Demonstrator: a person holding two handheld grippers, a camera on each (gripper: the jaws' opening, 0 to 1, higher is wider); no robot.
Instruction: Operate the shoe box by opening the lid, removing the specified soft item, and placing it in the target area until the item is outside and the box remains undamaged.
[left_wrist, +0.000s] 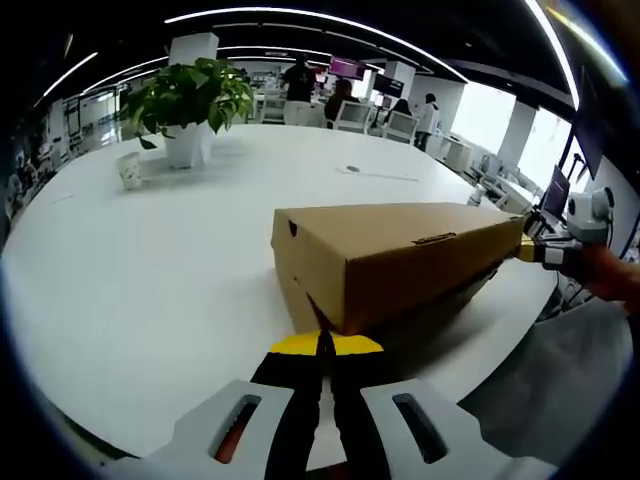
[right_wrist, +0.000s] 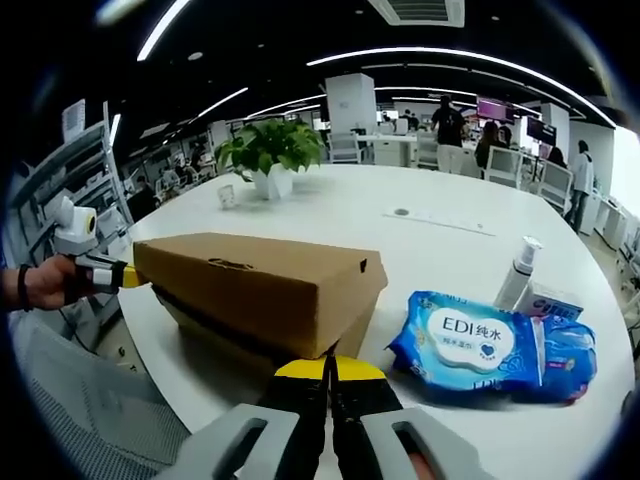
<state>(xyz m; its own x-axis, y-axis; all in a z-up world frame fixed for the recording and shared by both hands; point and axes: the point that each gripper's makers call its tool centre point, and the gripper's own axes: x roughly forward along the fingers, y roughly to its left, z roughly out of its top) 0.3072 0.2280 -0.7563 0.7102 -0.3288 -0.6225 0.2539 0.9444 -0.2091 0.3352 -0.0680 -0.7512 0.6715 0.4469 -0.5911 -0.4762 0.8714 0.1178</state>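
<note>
On the white round counter (left_wrist: 150, 270) lay the brown cardboard shoe box (left_wrist: 395, 255), its lid raised slightly above the base so that a dark gap ran along the long side. In the left gripper view, the left gripper (left_wrist: 325, 350) stood at one end of the box, its yellow-tipped fingers (left_wrist: 295, 345) pressed together at the lower corner of the lid; whether cardboard lay pinched between them could not be told. At the far end of the box, the right gripper (left_wrist: 535, 250) met the lid's edge, held by a hand (left_wrist: 610, 275). In the right gripper view, the right gripper's own fingers (right_wrist: 300, 368) were likewise together against the near end of the box, and the left gripper (right_wrist: 110, 275) touched the opposite end. Just beside the box lay a blue pack of wet wipes (right_wrist: 490, 345), with a white pump bottle (right_wrist: 517, 272) behind it. Farther back on the counter stood a potted plant (left_wrist: 190, 105) and a small cup (left_wrist: 130, 170). People stood in the office beyond.
</note>
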